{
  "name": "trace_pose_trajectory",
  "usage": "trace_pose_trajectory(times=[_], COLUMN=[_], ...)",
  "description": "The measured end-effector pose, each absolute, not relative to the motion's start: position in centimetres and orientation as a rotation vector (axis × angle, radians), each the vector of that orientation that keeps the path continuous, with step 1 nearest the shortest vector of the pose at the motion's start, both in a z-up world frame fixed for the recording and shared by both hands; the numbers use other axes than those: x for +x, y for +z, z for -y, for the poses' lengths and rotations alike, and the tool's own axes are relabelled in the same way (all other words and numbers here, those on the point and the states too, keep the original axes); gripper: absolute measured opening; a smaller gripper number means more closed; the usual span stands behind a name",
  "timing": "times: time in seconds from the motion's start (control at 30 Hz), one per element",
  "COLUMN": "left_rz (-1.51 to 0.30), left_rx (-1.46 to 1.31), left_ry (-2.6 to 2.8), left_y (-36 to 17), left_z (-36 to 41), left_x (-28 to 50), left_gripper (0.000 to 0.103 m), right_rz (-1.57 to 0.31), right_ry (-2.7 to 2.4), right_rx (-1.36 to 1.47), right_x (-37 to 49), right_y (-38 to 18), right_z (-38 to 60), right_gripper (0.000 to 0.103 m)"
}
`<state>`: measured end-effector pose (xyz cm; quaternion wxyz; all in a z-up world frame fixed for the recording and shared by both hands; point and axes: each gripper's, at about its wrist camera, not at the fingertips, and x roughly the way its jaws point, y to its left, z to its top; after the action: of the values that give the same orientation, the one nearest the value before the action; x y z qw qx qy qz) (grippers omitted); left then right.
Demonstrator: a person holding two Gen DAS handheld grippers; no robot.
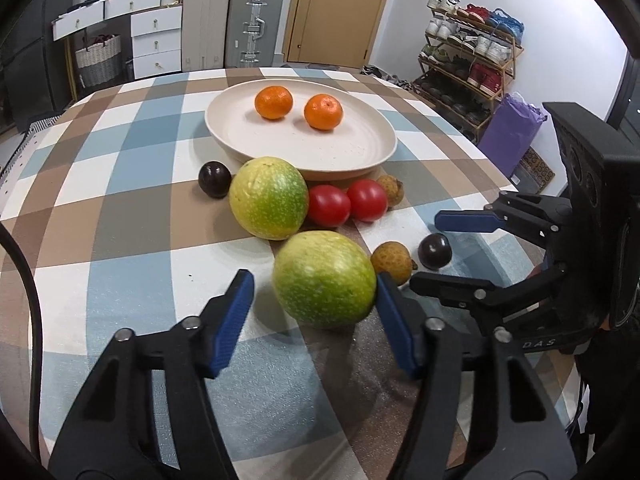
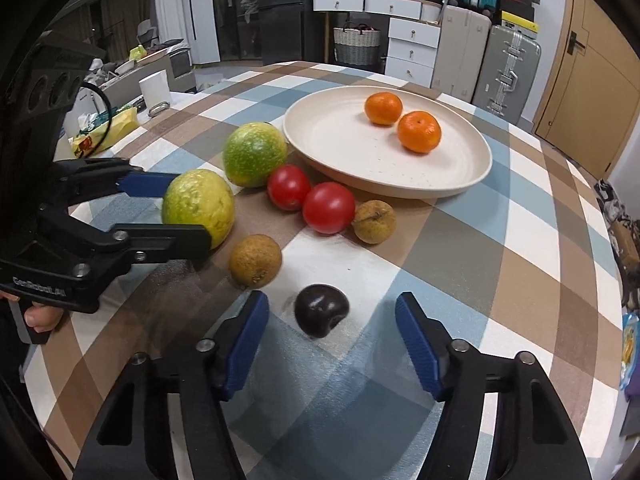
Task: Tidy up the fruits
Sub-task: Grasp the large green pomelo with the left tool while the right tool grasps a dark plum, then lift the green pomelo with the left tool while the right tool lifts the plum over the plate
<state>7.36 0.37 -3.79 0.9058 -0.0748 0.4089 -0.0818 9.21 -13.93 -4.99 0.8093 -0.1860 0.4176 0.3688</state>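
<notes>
A cream plate (image 1: 344,152) (image 2: 344,144) holds two oranges (image 1: 274,102) (image 1: 323,112). In front of it on the checked cloth lie two green-yellow fruits, two red tomatoes (image 1: 328,205) (image 2: 328,207), two brown longans (image 1: 391,262) (image 2: 255,260) and two dark purple fruits. My left gripper (image 1: 314,292) is open with the near green fruit (image 1: 325,279) (image 2: 199,207) between its fingers; the right pad touches it, the left stands apart. My right gripper (image 2: 332,320) is open around a dark purple fruit (image 2: 321,310) (image 1: 435,251), not touching.
The other green fruit (image 1: 269,198) and the second purple fruit (image 1: 215,179) lie left of the tomatoes. A white cup (image 2: 155,87) and a yellow packet (image 2: 105,131) sit at the table's far left edge. Suitcases, drawers and a shoe rack stand beyond the table.
</notes>
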Motion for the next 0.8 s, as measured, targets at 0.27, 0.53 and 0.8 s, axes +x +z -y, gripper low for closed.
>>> trace_pose_trajectory(times=[0.27, 0.53, 0.8], left_rz=[-0.822, -0.801, -0.778], left_rx=[-0.151, -0.162, -0.161], left_ry=[-0.182, -0.179, -0.186], left_y=[-3.41, -3.10, -2.78], left_z=[-0.28, -0.68, -0.70], left_x=[7.11, 6.97, 6.73], left_gripper=[0.049, 0.048, 0.048], right_rz=[-0.892, -0.888, -0.874], right_ry=[0.812, 0.810, 0.813], right_rx=[-0.389, -0.382, -0.400], right_x=[9.09, 9.20, 8.79], right_y=[-4.90, -4.82, -4.71], right_z=[13.96, 14.19, 14.10], right_gripper=[0.054, 0.039, 0.027])
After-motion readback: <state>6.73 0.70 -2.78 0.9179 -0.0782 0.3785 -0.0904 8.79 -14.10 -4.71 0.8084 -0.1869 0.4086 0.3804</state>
